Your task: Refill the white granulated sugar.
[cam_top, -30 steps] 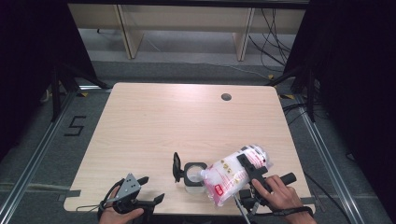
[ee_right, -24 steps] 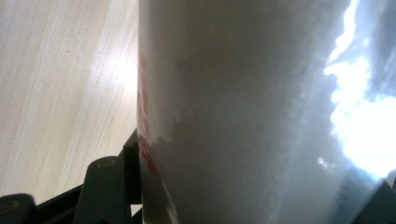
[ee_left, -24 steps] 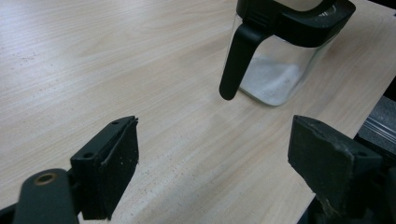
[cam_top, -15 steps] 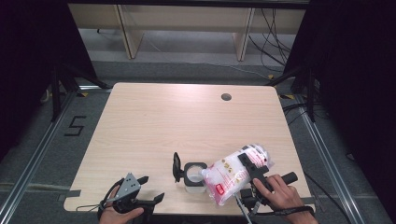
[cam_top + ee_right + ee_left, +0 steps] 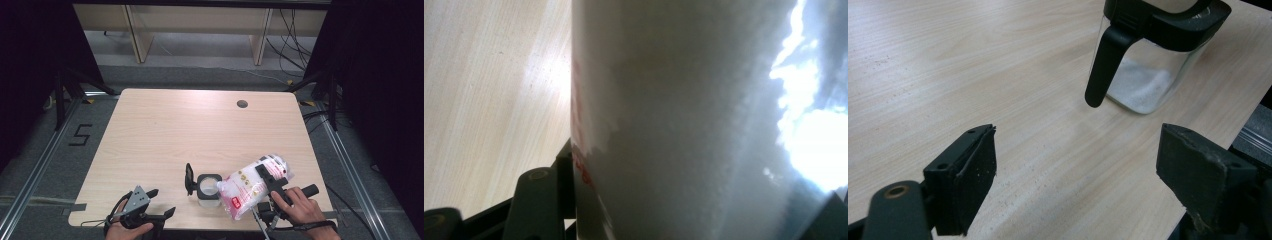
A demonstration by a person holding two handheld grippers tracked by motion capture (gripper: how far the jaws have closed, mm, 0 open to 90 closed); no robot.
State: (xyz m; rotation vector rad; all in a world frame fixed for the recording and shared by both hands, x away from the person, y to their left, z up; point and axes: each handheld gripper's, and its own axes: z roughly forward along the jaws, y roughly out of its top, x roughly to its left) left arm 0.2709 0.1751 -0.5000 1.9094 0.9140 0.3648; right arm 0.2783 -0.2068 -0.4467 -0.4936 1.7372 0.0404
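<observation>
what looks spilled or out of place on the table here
Fine white grains are scattered on the table in front of the left gripper, near the glass jar. The bag in the right gripper is tilted toward the jar.

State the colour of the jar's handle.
Black; the jar's handle shows best in the left gripper view.

A "5" in black tape stood on the floor [image 5: 80, 135]; the bag's [image 5: 250, 187] red print was unreadable.
</observation>
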